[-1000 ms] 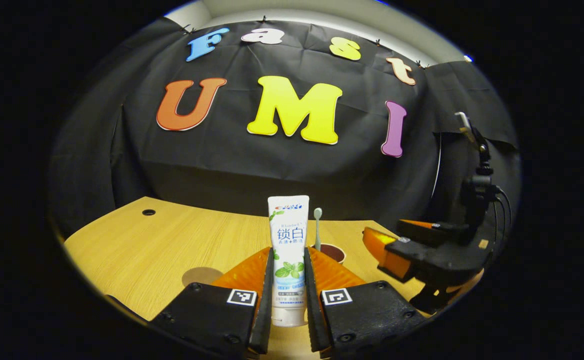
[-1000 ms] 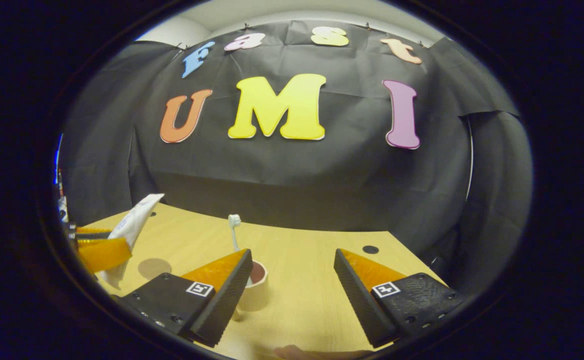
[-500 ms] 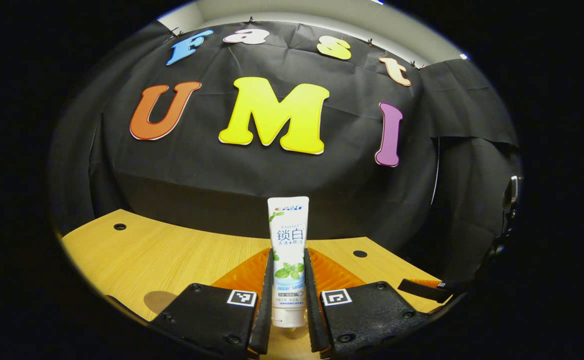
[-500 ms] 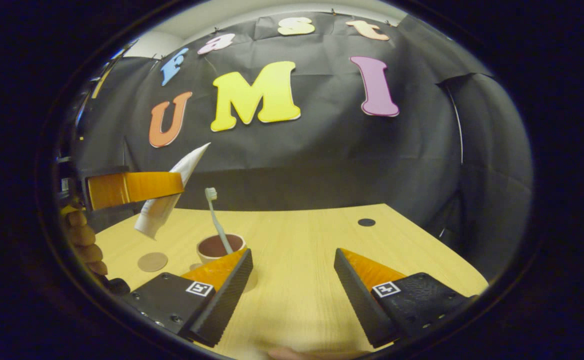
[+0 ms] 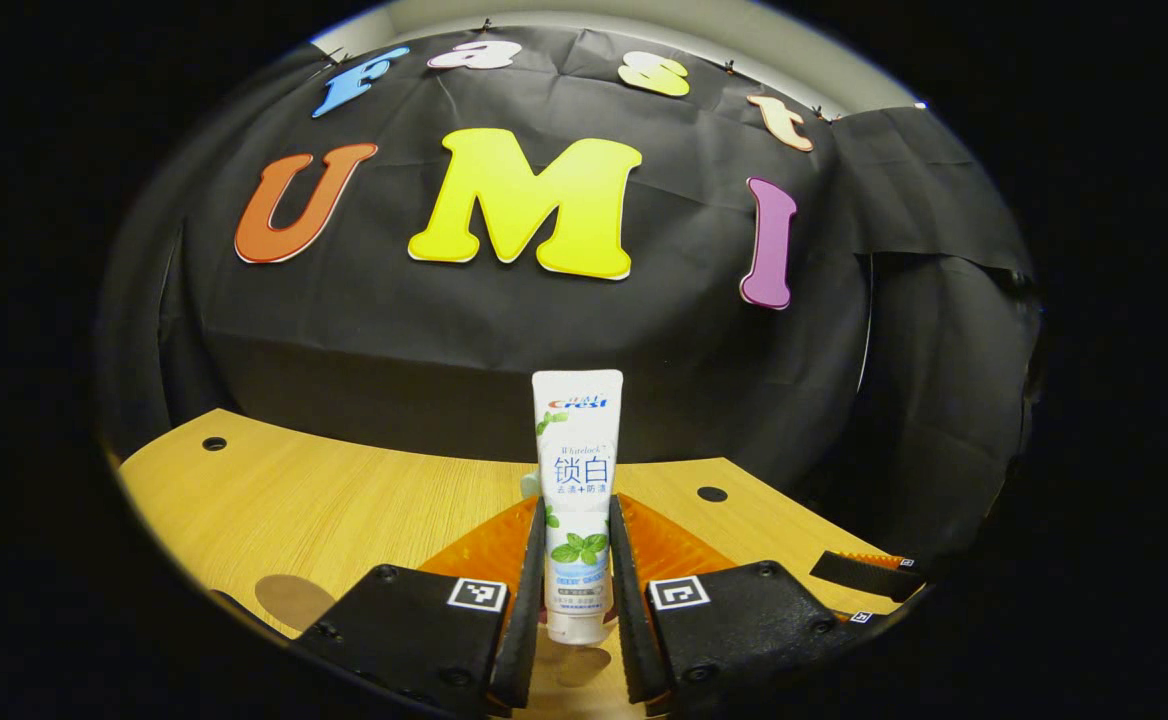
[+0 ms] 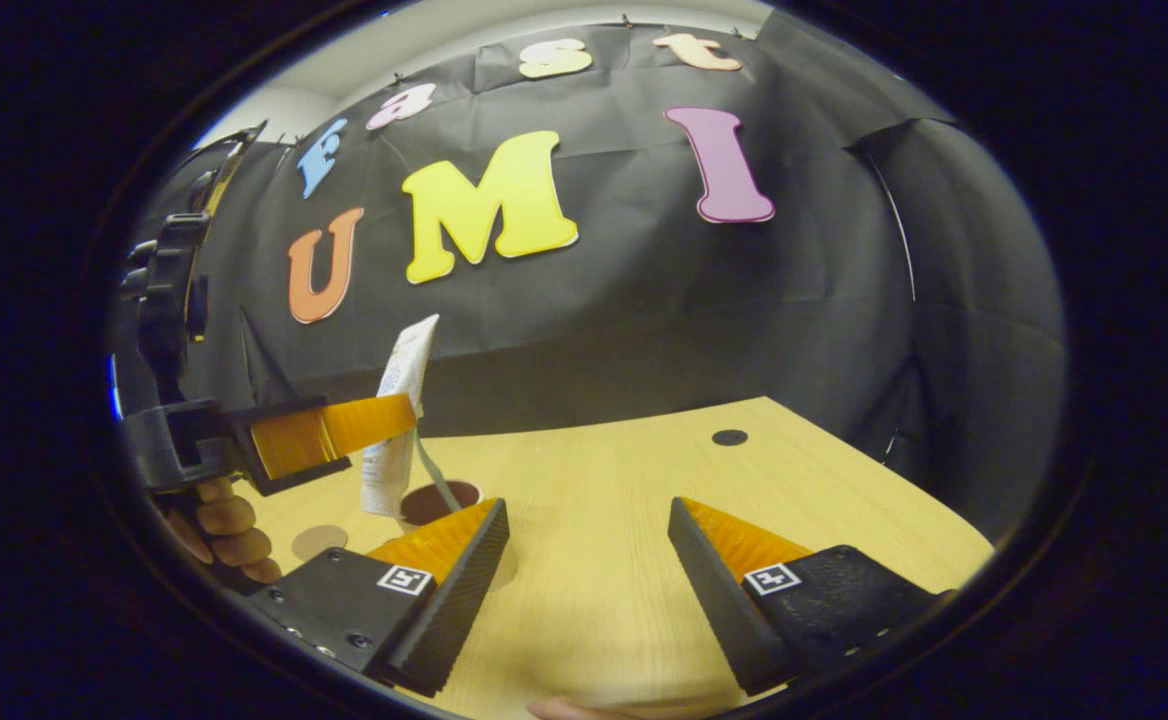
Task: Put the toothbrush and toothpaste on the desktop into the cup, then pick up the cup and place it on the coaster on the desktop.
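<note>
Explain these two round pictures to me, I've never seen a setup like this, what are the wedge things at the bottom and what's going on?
No robot arm is at work here: a person carries a hand-held gripper in each hand, and a fisheye camera rides on each, looking along its two fingers. Those wedges are the fingers.

In the left gripper view, the left hand-held gripper is shut on a toothpaste tube, held upright above the wooden desktop. A round coaster lies at lower left.

In the right gripper view, the right hand-held gripper is open and holds nothing. Farther off at left you see the other gripper, the person's hand and the tube hanging just above a cup with a toothbrush already standing in it. The toothpaste looks about to go in next.
</note>
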{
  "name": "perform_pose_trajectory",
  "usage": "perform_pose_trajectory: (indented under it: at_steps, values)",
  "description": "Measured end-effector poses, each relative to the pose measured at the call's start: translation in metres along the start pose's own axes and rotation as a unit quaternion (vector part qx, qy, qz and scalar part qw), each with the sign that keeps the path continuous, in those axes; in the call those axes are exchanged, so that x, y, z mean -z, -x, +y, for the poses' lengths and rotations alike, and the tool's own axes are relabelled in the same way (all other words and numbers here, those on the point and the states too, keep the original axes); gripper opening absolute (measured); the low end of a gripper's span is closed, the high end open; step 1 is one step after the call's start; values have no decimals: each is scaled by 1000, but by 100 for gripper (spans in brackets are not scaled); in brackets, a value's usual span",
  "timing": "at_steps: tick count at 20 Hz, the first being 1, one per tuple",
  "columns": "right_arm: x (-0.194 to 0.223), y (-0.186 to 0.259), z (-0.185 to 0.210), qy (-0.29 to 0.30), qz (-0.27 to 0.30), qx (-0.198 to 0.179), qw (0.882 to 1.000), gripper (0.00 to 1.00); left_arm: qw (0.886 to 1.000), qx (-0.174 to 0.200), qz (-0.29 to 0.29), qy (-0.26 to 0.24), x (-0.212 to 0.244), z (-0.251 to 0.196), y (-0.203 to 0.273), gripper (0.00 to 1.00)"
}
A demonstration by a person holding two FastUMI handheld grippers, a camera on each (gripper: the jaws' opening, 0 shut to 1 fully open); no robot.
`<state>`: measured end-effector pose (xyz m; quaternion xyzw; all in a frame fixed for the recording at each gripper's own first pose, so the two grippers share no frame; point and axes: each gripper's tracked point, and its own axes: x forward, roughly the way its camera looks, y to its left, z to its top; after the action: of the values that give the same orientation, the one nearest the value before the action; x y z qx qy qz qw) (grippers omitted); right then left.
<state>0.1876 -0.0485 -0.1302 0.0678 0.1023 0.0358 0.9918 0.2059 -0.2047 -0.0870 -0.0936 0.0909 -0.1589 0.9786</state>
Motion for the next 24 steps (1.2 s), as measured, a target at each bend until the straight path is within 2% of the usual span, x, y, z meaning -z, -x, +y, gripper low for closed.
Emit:
perform_pose_trajectory:
  at_steps: [7,9,12,13,14,17,21,22,24]
  values:
    - [0,-2,-4,-5,0,6,1000,96,999,-7,35,11,20,4,-6,41]
    - [4,-3,-3,5,5,10,1000,96,1000,-6,27,12,15,4,-1,43]
    - [9,-3,9,23,13,-1,1000,96,1000,-9,21,9,12,6,6,55]
    - [10,-3,12,23,13,-6,1000,94,1000,-8,24,9,13,6,10,58]
    - [10,-2,15,24,13,-8,1000,96,1000,-9,27,8,14,8,14,65]
    - [7,-1,22,27,13,-6,1000,96,999,-28,38,3,13,20,35,68]
    - [0,4,35,42,13,-4,999,96,998,-57,14,-14,-9,49,75,74]
    - [-2,5,38,42,14,-3,999,96,998,-65,6,-21,-14,56,84,84]
    - [0,10,52,28,28,-13,999,99,996,-82,2,-38,-17,71,106,89]
